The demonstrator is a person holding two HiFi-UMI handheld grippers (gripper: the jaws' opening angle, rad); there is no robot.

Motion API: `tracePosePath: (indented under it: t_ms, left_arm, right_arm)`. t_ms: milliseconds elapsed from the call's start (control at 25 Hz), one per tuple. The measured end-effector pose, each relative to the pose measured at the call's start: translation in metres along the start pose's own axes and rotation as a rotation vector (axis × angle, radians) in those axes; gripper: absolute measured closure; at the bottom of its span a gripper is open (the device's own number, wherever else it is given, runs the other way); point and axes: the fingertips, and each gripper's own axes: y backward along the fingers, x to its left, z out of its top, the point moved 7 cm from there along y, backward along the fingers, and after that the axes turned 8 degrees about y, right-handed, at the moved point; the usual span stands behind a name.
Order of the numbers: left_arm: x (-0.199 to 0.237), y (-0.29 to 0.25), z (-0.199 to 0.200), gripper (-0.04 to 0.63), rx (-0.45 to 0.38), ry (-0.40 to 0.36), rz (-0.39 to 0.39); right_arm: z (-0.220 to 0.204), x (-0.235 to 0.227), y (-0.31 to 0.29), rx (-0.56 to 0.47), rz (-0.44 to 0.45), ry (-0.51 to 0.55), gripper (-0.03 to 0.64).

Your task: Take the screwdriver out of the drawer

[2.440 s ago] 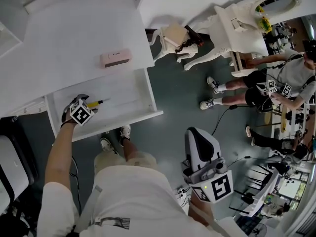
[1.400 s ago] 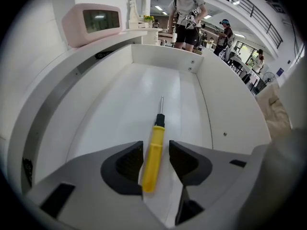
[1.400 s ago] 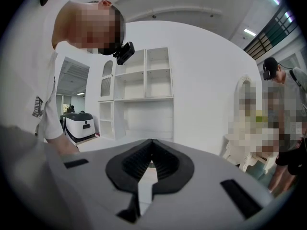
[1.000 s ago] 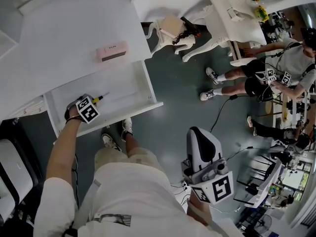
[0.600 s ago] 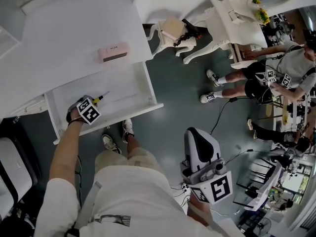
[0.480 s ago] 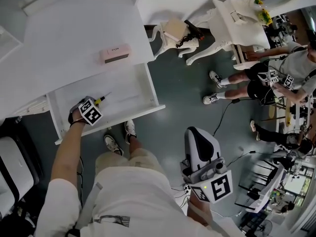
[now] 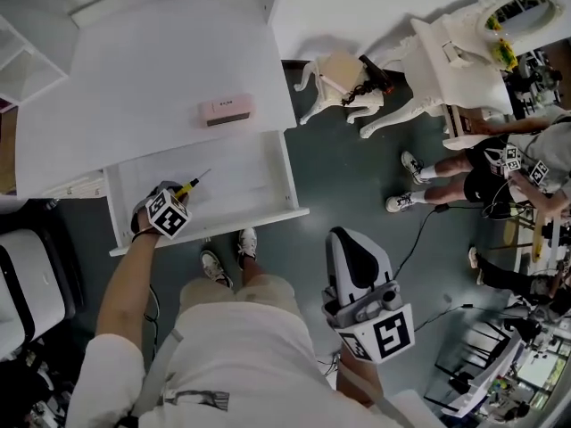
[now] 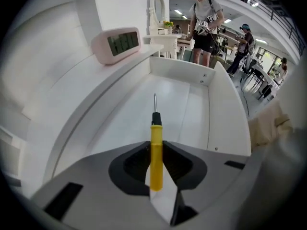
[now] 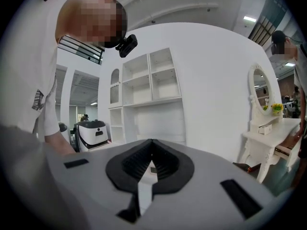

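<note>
Screwdriver (image 8: 156,164) in left hand-held gripper (image 8: 156,146) — tip pointing straight outward.

White T-shirt (image 7: 234,368), beige shorts (image 7: 239,294); left claw (image 8: 156,150) and right claw (image 9: 151,146) are grey.

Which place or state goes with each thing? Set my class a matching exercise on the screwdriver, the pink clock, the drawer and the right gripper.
Things:
1 screwdriver
2 pink clock
3 drawer
4 right gripper

Places and states:
A on the desk top
B pulled open
C jaws together, nothing between them
D clamped in the jaws of the left gripper

Pairs: 1-D, 2-A, 3-B, 4-C
</note>
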Motion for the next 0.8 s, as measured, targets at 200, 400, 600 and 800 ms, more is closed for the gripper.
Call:
tracePosePath:
  t_ms: [200,400,600,800]
  left_arm:
    - [-0.003,0.028,0.007,0.512,-0.074,0.084,0.044]
    - [-0.008,0.062,0.008,0.512,-0.167,0.192,0.092]
    - [-0.01,0.092,0.002,0.512,-0.246,0.283,0.146]
    - [-0.012,0.119,-0.008,0.512,-0.323,0.393,0.183]
  right_arm:
    - [-0.002,-0.009,-0.011,-0.031,0.063,-0.009,0.607]
    - [-0.003,-0.009,-0.018,-0.044,0.121,-0.003,0.607]
    - [0.003,-0.005,-0.024,-0.079,0.17,0.014,0.607]
    - [0.01,0.002,-0.028,-0.094,0.2,0.046,0.607]
